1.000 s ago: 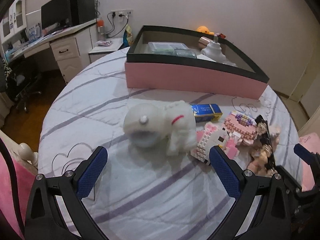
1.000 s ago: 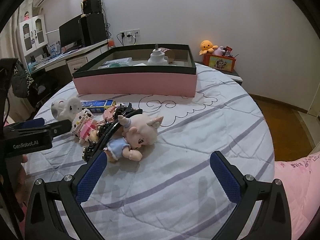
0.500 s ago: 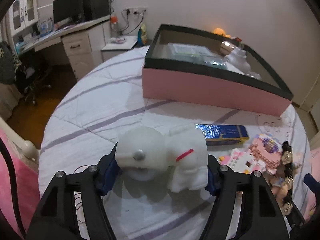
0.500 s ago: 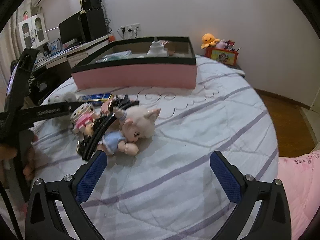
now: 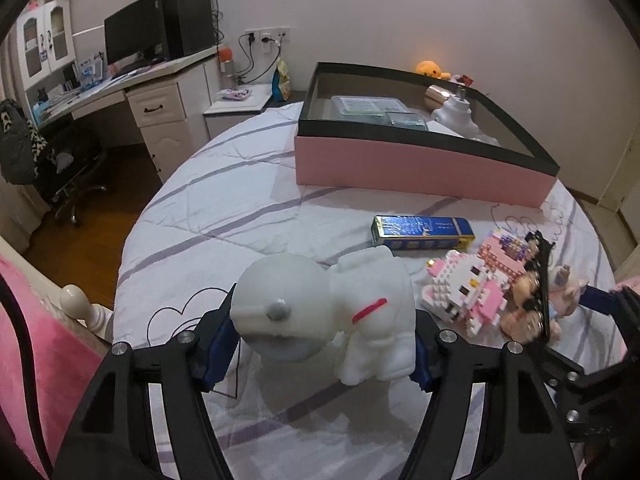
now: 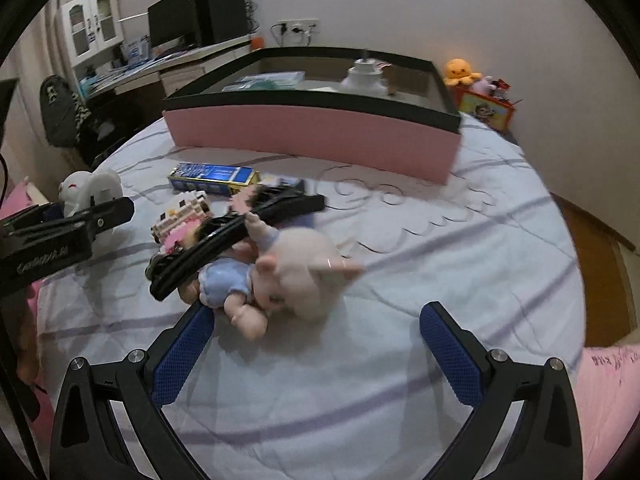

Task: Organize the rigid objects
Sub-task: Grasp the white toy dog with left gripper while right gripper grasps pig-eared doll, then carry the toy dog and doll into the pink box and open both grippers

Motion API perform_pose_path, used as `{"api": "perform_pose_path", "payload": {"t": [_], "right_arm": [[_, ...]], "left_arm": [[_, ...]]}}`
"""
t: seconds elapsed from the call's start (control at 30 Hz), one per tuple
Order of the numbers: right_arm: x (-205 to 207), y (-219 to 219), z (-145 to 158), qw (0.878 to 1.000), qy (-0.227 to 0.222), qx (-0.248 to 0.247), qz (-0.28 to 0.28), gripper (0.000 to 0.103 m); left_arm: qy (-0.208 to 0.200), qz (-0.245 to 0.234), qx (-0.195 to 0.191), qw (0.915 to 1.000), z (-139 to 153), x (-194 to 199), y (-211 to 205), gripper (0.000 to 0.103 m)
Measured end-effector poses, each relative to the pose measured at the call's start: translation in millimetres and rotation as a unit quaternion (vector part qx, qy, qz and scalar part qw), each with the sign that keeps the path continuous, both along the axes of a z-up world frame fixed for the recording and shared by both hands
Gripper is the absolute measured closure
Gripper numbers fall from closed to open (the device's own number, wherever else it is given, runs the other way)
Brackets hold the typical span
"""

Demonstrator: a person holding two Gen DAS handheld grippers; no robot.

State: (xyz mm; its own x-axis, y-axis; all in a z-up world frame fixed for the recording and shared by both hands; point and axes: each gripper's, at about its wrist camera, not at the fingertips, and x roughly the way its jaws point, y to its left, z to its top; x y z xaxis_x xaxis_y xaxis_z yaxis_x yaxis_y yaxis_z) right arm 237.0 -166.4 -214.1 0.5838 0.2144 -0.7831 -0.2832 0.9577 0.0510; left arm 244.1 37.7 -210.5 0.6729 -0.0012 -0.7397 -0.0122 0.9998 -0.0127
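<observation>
My left gripper (image 5: 320, 344) is shut on a white toy dog with a red collar (image 5: 328, 312) and holds it just above the bedspread; it also shows in the right wrist view (image 6: 90, 192). My right gripper (image 6: 316, 344) is open and empty, just in front of a doll in a blue dress (image 6: 280, 276). A black hair clip (image 6: 224, 240) lies across the doll. A pink brick cat (image 5: 468, 296) and a blue box (image 5: 422, 232) lie beside them. The pink storage box with a black rim (image 5: 420, 164) stands behind.
The storage box holds a white bottle (image 5: 458, 112) and clear plastic cases (image 5: 372, 106). A desk with a monitor (image 5: 136, 40) stands at the back left. A bedpost knob (image 5: 74, 296) marks the bed's left edge. An orange plush (image 6: 462, 72) sits at the back right.
My left gripper moved up to the white toy dog, closed on it and raised it slightly. My right gripper moved closer to the doll, still open.
</observation>
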Motion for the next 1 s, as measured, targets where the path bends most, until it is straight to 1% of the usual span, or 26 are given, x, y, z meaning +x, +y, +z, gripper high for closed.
{"api": "perform_pose_path", "payload": {"t": [0.1, 0.17, 0.3, 0.33, 0.37, 0.43, 0.47, 0.53, 0.63, 0.7, 0.77, 0.83, 0.9, 1.0], "right_arm": [[6, 9, -1, 1.000, 0.010, 0.007, 0.025, 0.000], [11, 13, -3, 0.999, 0.019, 0.019, 0.030, 0.000], [16, 12, -1, 0.999, 0.009, 0.046, 0.013, 0.000], [16, 11, -2, 0.999, 0.010, 0.048, 0.009, 0.002], [15, 12, -4, 0.999, 0.010, 0.044, 0.005, 0.006], [9, 10, -1, 0.999, 0.001, 0.051, 0.004, 0.020], [7, 9, 0, 0.998, 0.001, 0.058, 0.005, 0.021], [3, 7, 1, 0.998, 0.002, 0.057, 0.003, 0.021], [-3, 5, 4, 0.999, 0.005, 0.043, 0.004, 0.021], [-9, 4, 7, 0.999, 0.008, 0.030, 0.008, 0.021], [-18, 4, 13, 1.000, 0.000, 0.004, 0.008, 0.022], [-24, 2, 21, 1.000, -0.010, -0.008, 0.009, 0.022], [-31, -2, 32, 1.000, -0.017, 0.008, 0.010, 0.022], [-41, -3, 45, 0.999, -0.040, 0.015, 0.008, 0.022]], "left_arm": [[-0.004, -0.003, -0.001, 1.0000, 4, -4, 0, 0.033], [-0.007, -0.004, -0.003, 1.0000, 6, -7, 0, 0.033], [-0.006, -0.012, -0.003, 0.9999, 6, -12, -3, 0.033], [-0.006, -0.015, -0.004, 0.9999, 6, -13, -4, 0.033], [-0.007, -0.016, -0.005, 0.9998, 7, -14, -5, 0.033], [-0.010, -0.020, -0.004, 0.9997, 9, -16, -7, 0.033], [-0.011, -0.021, -0.005, 0.9997, 10, -17, -8, 0.033], [-0.013, -0.025, -0.007, 0.9996, 12, -21, -10, 0.033], [-0.019, -0.031, -0.007, 0.9993, 17, -29, -14, 0.033], [-0.026, -0.034, -0.009, 0.9991, 21, -35, -16, 0.033], [-0.030, -0.037, -0.011, 0.9988, 24, -39, -17, 0.033], [-0.036, -0.041, -0.013, 0.9984, 28, -45, -20, 0.033], [-0.042, -0.047, -0.015, 0.9979, 33, -52, -22, 0.033], [-0.055, -0.055, -0.017, 0.9968, 41, -62, -25, 0.033]]}}
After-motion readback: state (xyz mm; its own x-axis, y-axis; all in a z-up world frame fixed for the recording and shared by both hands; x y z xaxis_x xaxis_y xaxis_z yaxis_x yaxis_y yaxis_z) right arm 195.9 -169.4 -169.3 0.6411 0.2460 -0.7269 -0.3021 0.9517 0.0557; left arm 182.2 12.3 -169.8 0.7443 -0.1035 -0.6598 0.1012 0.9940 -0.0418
